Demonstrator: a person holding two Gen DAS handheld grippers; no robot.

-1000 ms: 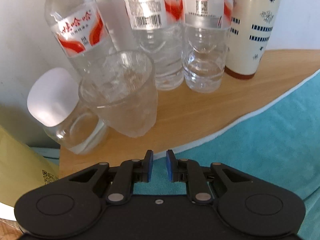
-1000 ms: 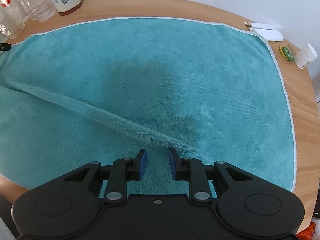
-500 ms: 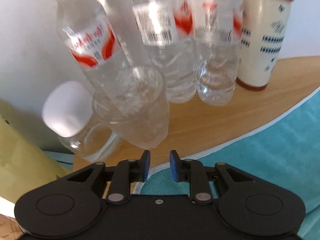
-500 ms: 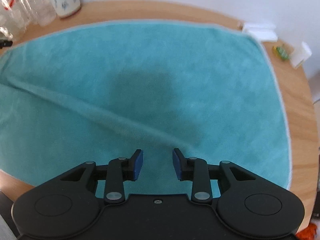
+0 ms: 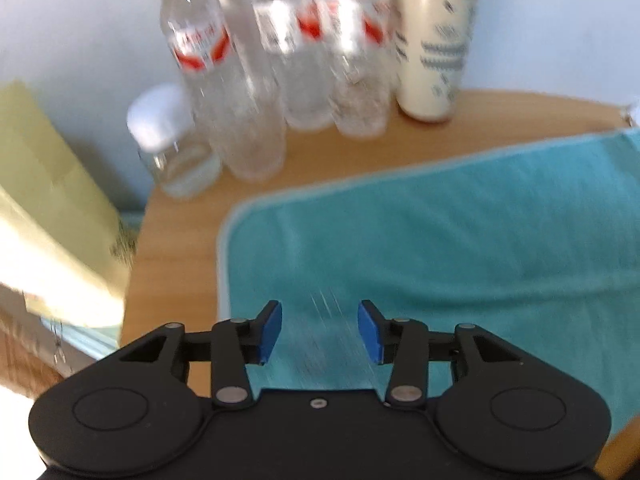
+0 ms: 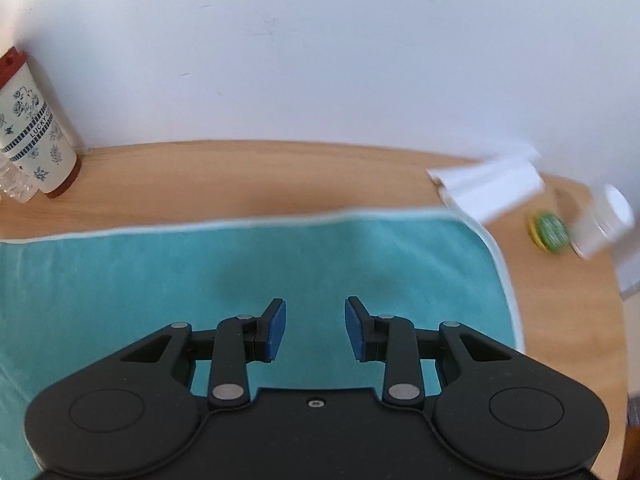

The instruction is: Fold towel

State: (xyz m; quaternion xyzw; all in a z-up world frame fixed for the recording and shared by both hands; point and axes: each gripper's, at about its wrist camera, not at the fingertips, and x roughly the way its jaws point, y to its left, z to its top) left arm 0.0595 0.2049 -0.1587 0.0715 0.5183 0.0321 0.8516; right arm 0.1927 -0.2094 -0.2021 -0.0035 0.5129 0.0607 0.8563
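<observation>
Teal towel [image 6: 160,272] with pale piped edge, flat on wooden table [image 6: 280,176]

We hold our left gripper [image 5: 319,330] and right gripper [image 6: 315,329] above the towel [image 5: 460,240], jaws spread wide, gripping nothing.

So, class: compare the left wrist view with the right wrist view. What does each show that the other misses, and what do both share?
Only the left wrist view shows the clear water bottles, the white-lidded jar, the yellow box and the towel's rounded left corner.

Only the right wrist view shows the white folded paper, the green-and-yellow disc and the towel's right corner.

Both show the teal towel lying flat on the wooden table, the patterned red-lidded cup, and an open hand-held gripper, left hand-held gripper and right hand-held gripper.
</observation>
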